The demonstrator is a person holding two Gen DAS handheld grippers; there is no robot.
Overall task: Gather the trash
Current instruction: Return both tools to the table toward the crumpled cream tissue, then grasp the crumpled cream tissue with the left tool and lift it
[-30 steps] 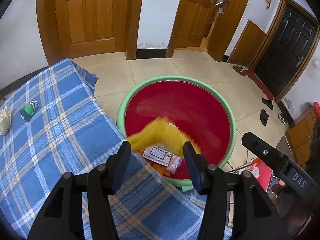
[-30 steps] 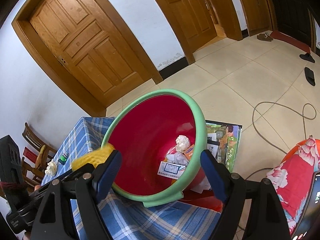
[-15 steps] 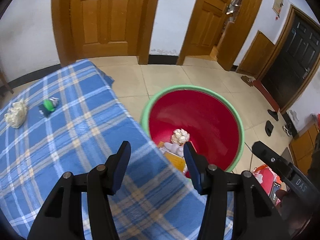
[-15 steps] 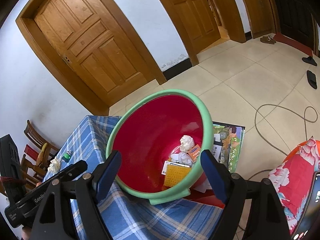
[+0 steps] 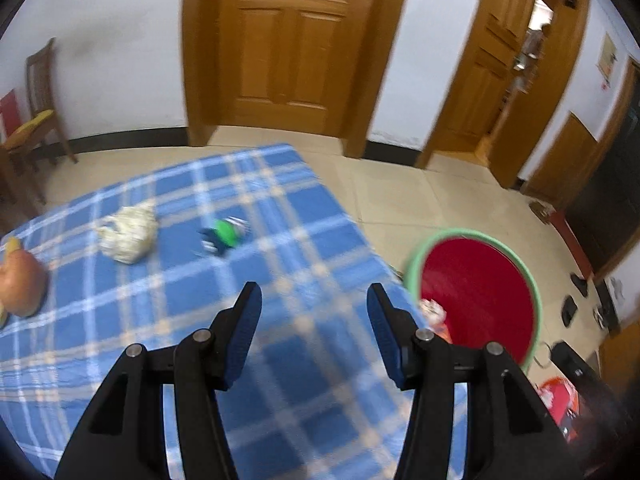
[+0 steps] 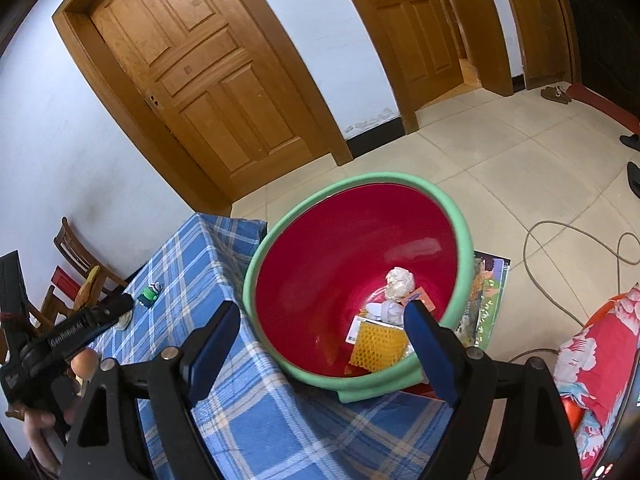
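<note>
A red bin with a green rim (image 6: 460, 216) stands beside the table; it shows at the right in the left wrist view (image 5: 536, 304). In it lie a yellow mesh piece (image 6: 376, 344), a white paper ball (image 6: 400, 282) and some cards. My right gripper (image 6: 320, 340) hangs over the bin's near rim, jaws opening, pads pressing on nothing. My left gripper (image 5: 314, 320) is open and empty above the blue plaid tablecloth (image 5: 280, 380). Ahead of it lie a crumpled white paper (image 5: 126, 236) and a small green and dark item (image 5: 224, 234).
A round orange-brown thing (image 5: 20, 284) sits at the table's left edge. Wooden chairs (image 5: 36, 120) stand by the left wall. On the floor are a picture book (image 6: 486, 300) under the bin, a looped cable (image 6: 560, 240) and a red floral cloth (image 6: 592, 352).
The yellow mesh piece has dropped from the left gripper into the bin. My left gripper has swung left from over the bin to over the table. The right gripper has hardly moved.
</note>
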